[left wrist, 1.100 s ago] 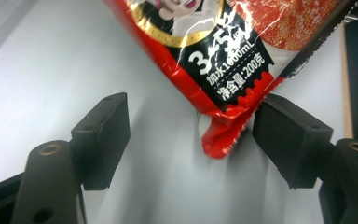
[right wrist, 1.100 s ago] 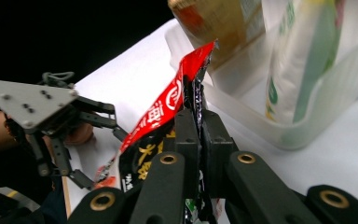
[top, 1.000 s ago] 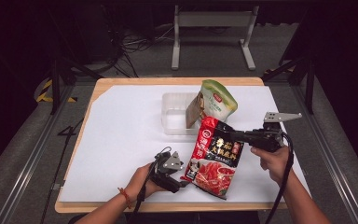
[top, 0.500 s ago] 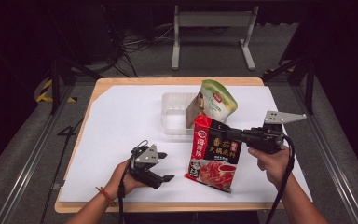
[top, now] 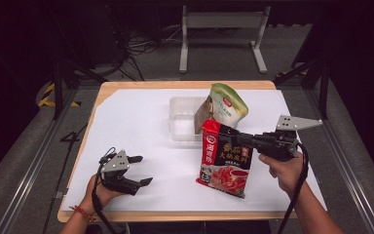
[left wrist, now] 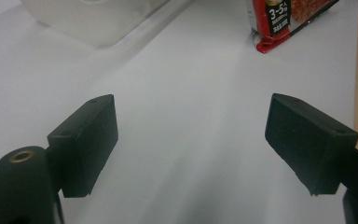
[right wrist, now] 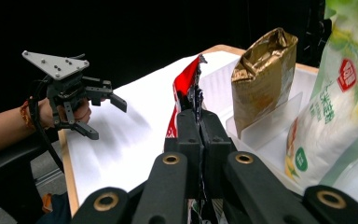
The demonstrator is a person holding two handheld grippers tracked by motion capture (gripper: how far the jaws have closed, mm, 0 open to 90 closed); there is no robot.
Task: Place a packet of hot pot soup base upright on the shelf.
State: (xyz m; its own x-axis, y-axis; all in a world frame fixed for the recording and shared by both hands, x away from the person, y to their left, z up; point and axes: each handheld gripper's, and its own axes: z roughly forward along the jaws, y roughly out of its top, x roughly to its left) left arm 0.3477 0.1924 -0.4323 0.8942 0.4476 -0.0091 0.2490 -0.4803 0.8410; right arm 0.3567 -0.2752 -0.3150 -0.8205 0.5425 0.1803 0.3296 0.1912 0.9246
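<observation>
The red pouch looks like glossy printed plastic film; the tray is clear smooth plastic, and the table has a matt white cover.

red pouch, upright, lifted off table

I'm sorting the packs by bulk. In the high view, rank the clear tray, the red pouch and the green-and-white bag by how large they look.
1. red pouch
2. green-and-white bag and clear tray: too alike to rank, since the bag hides part of the tray.
</observation>
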